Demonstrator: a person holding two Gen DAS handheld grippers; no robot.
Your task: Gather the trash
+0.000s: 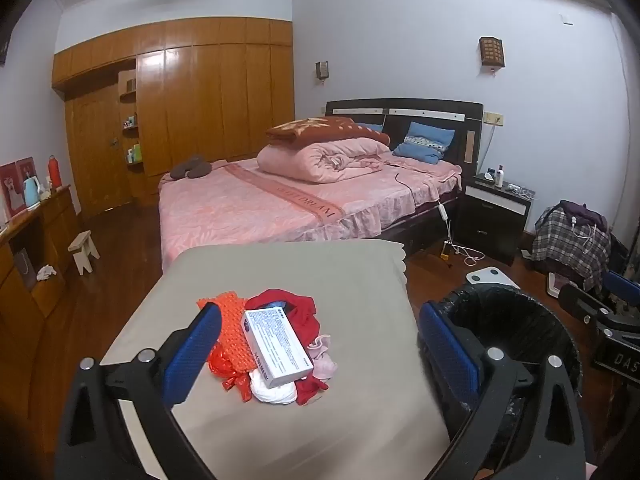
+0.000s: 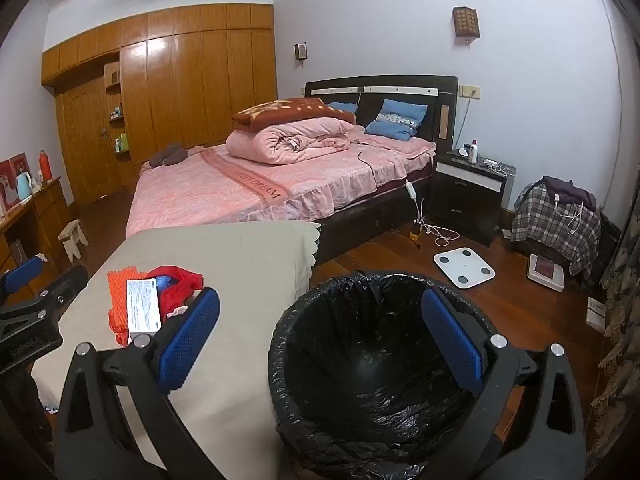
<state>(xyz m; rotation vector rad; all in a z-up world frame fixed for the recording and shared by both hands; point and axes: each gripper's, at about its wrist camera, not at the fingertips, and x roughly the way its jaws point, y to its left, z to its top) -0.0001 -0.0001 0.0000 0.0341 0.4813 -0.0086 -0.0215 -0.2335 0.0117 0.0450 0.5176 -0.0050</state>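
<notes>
Meanwhile, in a bedroom, a small heap of litter awaits collection on a cloth-covered counter. Just ahead of the left gripper, whose jaws stand spread wide and hold nothing, lie an orange net wrap, a white carton resting across the heap, crumpled red wrapping and a wad of white tissue. The carton sits between that gripper's fingers but clear of both pads.

To its right, a bin lined with a black bag stands beside the counter, directly ahead of and below the right gripper, which is likewise released and empty.

The step in hand appears to be the first pickup. The carton, on top and rigid, looks the easiest start: the left gripper would do well to descend with its pads flanking the carton's long sides, clench squarely, then lift clear before swinging right over the bin. Grabbing through the heap risks dragging the net and wrapping off the counter edge. The softer scraps probably need a deeper pinch, gathered rather than nipped.
</notes>
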